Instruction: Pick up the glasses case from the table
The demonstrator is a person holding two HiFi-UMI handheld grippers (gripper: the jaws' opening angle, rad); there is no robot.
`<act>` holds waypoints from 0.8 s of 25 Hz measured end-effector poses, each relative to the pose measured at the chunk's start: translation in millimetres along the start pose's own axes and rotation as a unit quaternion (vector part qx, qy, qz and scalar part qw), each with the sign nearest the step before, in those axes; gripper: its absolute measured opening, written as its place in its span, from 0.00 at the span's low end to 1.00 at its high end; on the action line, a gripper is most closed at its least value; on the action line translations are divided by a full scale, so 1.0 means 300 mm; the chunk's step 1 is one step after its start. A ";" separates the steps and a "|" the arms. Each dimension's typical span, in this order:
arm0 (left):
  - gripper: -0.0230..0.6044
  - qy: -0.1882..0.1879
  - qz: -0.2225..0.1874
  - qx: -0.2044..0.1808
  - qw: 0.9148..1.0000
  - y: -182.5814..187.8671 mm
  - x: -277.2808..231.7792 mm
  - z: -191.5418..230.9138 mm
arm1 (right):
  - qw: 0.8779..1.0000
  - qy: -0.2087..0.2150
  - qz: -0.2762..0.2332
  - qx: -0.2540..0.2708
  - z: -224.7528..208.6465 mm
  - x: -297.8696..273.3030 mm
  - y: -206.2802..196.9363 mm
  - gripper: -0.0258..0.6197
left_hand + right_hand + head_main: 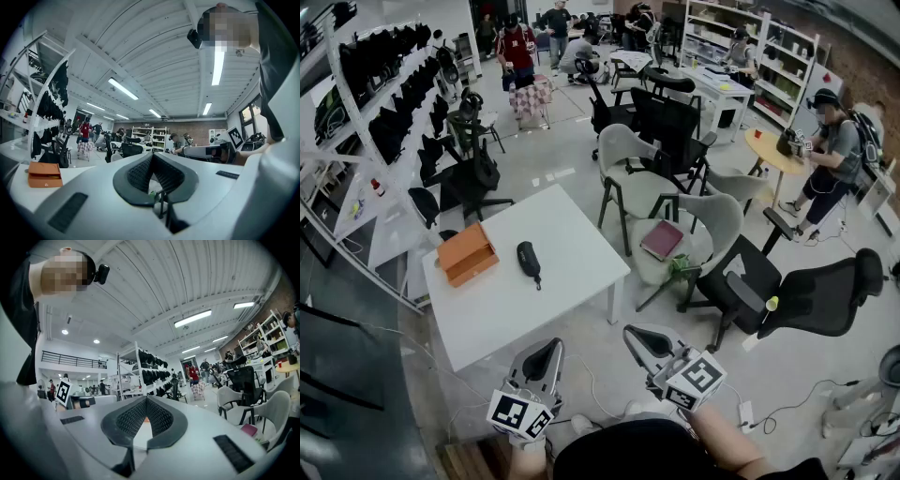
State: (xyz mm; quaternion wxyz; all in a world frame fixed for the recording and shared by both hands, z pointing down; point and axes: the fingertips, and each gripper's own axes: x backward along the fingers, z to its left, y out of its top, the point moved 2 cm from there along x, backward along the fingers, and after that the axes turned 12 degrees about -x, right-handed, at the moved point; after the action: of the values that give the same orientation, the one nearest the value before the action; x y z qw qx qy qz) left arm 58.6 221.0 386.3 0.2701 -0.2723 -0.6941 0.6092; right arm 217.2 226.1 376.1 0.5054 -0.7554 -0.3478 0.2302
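Observation:
The black glasses case (528,260) lies near the middle of the white table (553,230), to the right of an orange box (467,253). Both grippers hover level in front of the table's near edge, well short of the case. My left gripper (546,350) is shut and holds nothing. My right gripper (635,334), off the table's near right corner, is also shut and holds nothing. The left gripper view shows its jaws (153,155) closed together, with the orange box (44,174) at the left; the case is hidden there. In the right gripper view the jaws (146,398) meet at the tips.
Grey and black chairs (675,230) stand to the right of the table, one with a dark red book (662,240) on its seat. Racks of black bags (389,103) line the left side. Several people work at the back of the room. Cables lie on the floor at the right.

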 end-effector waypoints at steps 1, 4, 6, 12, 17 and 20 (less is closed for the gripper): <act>0.07 0.001 0.003 0.001 1.000 -0.001 -0.011 -0.005 | 1.000 0.001 0.000 0.001 -0.007 0.002 0.004 0.08; 0.07 0.003 0.010 0.006 1.000 -0.007 -0.045 -0.027 | 1.000 0.006 0.003 0.003 -0.029 0.016 0.013 0.08; 0.07 0.007 0.014 0.008 1.000 -0.010 -0.068 -0.047 | 1.000 0.009 0.005 0.001 -0.051 0.035 0.021 0.08; 0.07 0.029 0.025 0.010 0.999 -0.012 -0.134 -0.083 | 0.999 0.020 -0.008 -0.045 -0.157 0.076 0.057 0.09; 0.07 0.045 0.035 0.013 0.998 -0.037 -0.152 -0.075 | 0.998 0.031 0.004 -0.055 -0.210 0.036 0.048 0.09; 0.07 0.059 0.041 0.024 0.997 -0.077 -0.150 -0.021 | 0.998 0.040 0.017 -0.053 -0.214 -0.027 0.025 0.09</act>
State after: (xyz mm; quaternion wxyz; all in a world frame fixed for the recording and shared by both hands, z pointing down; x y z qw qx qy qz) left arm 93.8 191.2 408.1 0.2919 -0.3300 -0.6501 0.6191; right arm 259.1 179.4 393.7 0.4741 -0.7954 -0.3264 0.1898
